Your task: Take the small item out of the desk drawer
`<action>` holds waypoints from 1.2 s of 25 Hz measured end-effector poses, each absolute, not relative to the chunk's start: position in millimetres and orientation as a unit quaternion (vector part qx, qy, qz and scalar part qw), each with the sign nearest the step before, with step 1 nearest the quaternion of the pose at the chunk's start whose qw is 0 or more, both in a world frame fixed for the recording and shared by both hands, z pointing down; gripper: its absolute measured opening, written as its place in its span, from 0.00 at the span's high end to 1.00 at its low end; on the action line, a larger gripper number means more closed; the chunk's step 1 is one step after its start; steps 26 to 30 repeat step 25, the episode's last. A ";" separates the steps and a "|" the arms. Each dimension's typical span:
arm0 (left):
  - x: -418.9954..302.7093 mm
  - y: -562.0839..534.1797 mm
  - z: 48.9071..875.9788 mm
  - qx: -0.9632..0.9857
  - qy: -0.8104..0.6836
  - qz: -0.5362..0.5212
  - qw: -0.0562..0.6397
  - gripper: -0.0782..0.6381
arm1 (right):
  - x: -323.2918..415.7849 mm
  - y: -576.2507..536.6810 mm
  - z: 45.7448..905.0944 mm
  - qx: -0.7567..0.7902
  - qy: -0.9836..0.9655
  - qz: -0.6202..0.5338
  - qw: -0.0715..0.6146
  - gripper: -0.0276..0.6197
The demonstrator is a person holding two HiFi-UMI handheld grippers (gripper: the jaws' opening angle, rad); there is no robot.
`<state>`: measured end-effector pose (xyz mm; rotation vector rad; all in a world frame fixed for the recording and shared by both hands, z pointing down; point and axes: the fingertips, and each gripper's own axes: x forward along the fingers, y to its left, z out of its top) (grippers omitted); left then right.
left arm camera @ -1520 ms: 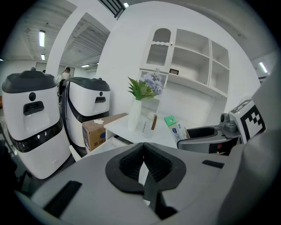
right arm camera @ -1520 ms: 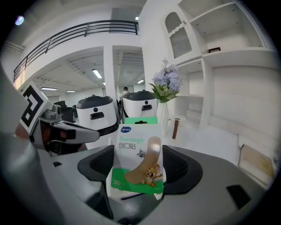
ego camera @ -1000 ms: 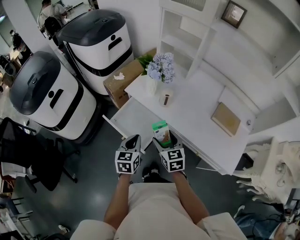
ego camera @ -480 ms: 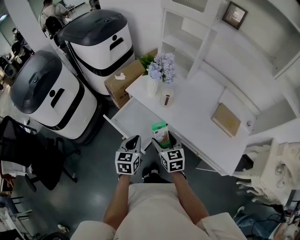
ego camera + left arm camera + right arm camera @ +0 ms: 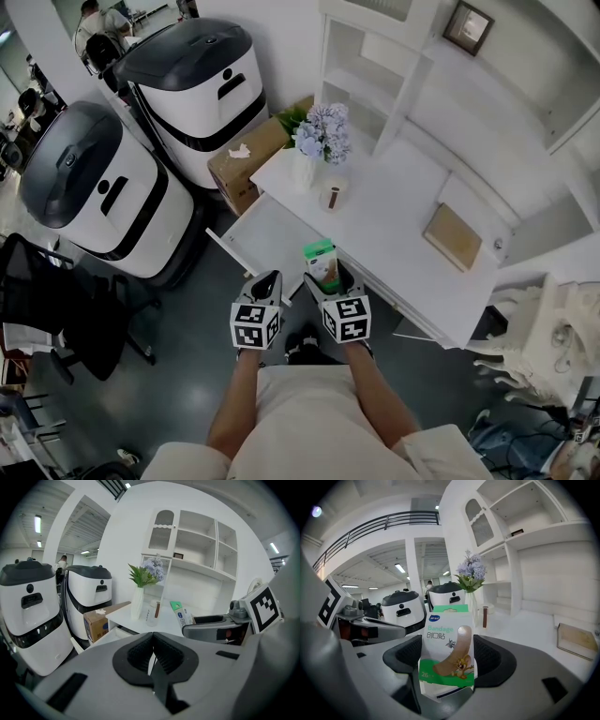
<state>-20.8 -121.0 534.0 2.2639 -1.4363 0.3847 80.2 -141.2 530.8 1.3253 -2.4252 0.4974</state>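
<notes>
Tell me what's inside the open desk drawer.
Only bare white bottom shows in the drawer. Its near corner is covered by the bandage box in the right hand-held gripper.

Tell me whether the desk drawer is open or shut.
Open. The drawer sticks out from the desk, its white inside showing in the head view.

bright, even indoor light fills all 3 views. ceiling strip lights (image 5: 37, 524) glow above and left of the left gripper (image 5: 152, 652), slightly blown out. both gripper views bend hard toward black rounded corners. the bandage box (image 5: 447, 648) held in the right gripper (image 5: 449, 670) reads sharp. shadows are soft on the white desk (image 5: 394, 206) ahead of both grippers.
</notes>
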 end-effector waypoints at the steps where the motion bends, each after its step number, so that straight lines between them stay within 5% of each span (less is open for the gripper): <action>1: -20.4 -119.8 534.8 0.817 -0.517 0.140 0.216 0.87 | 80.0 -141.2 530.7 0.466 -0.852 0.175 0.164 0.40; 30: -28.6 -110.7 537.6 0.816 -0.517 0.141 0.218 0.87 | 71.0 -137.5 531.9 0.463 -0.852 0.181 0.165 0.40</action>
